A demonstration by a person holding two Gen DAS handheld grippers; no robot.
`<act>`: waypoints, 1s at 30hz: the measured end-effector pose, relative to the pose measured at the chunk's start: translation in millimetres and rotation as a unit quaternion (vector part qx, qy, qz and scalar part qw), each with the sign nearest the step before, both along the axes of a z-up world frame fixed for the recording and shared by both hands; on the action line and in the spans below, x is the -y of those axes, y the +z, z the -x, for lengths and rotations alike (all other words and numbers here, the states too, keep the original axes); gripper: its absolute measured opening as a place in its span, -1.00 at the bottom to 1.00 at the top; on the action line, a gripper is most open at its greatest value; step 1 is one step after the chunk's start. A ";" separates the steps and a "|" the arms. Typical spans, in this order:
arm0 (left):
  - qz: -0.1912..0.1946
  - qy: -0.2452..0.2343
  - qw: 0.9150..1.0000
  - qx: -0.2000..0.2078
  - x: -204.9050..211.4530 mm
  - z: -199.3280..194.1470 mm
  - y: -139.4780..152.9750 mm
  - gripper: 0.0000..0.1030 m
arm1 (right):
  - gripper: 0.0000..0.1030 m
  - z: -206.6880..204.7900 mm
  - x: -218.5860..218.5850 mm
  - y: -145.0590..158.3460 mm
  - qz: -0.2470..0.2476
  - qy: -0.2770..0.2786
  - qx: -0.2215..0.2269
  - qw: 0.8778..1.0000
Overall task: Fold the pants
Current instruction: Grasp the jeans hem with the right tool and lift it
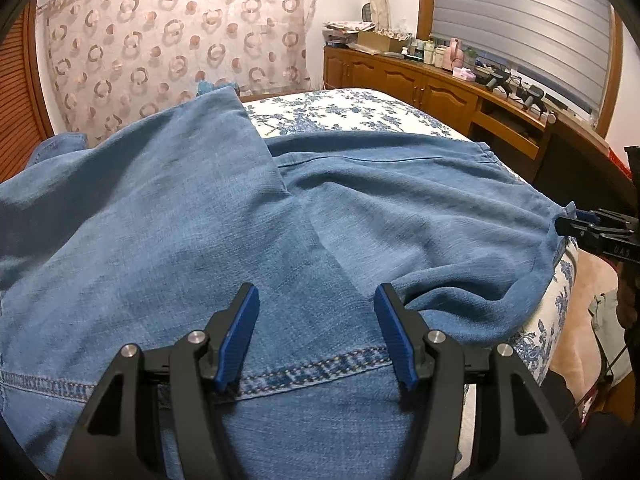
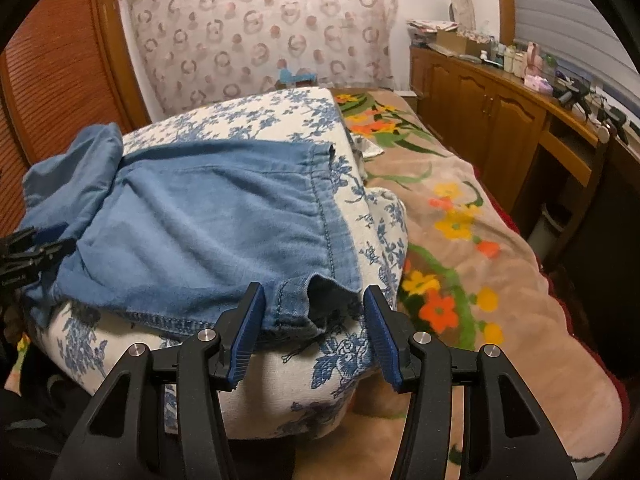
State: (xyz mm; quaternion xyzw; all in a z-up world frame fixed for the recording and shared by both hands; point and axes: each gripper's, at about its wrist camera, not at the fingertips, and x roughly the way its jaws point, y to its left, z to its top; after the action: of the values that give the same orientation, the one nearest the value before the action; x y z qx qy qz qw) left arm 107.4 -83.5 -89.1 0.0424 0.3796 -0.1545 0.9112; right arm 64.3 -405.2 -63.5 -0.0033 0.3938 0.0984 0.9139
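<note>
Ahead of both tools, the blue denim pants (image 1: 224, 216) lie spread over a floral-print cushion (image 2: 280, 120) on the bed (image 2: 480, 240). Below the left tool (image 1: 316, 332), whose fingers stand apart, runs a stitched hem. Between the right tool's (image 2: 314, 332) parted fingers sits a frayed corner (image 2: 316, 312) of the pants, ungripped.

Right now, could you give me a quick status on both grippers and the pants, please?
Left gripper open, over stitched seam. Right gripper open, straddling hem corner. Pants spread on floral cushion, one part already flapped over. Nothing blocking.
</note>
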 end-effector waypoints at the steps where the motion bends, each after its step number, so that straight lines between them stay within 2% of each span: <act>1: 0.000 0.000 1.000 0.000 0.1 0.0 0.0 0.16 | 0.02 -0.3 -0.7 -1.2 0.001 0.000 -0.001 1.000; 7: 0.007 -0.003 1.000 -0.002 -4.1 2.9 2.3 0.16 | 0.01 -0.7 -5.4 -2.8 0.002 0.002 0.001 1.000; 13: 0.032 -0.004 0.999 -0.003 -16.3 8.5 12.2 0.16 | -0.62 1.5 -12.3 1.5 0.002 0.029 0.012 0.999; 17: 0.033 0.004 0.999 0.006 -26.4 12.2 21.6 0.16 | -0.66 2.5 -11.4 16.4 -0.035 0.052 0.025 0.998; 21: 0.035 0.020 0.999 0.021 -37.5 16.3 31.1 0.16 | -0.66 3.0 -21.7 47.6 -0.049 0.074 0.064 0.994; 27: 0.043 0.049 0.997 0.035 -61.2 20.7 41.5 0.16 | -0.67 -6.1 -61.4 98.0 -0.056 0.130 0.116 0.983; 30: 0.047 0.064 0.996 0.041 -74.5 25.1 44.0 0.16 | -0.67 -11.4 -92.9 120.0 -0.064 0.171 0.137 0.974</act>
State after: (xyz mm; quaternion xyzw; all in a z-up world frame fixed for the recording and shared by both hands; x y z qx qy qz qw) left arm 82.3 -9.0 -45.1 -0.0186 0.3362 -0.1121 0.9349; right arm 75.7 -312.3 56.5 -0.0256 0.2510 0.2765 0.9273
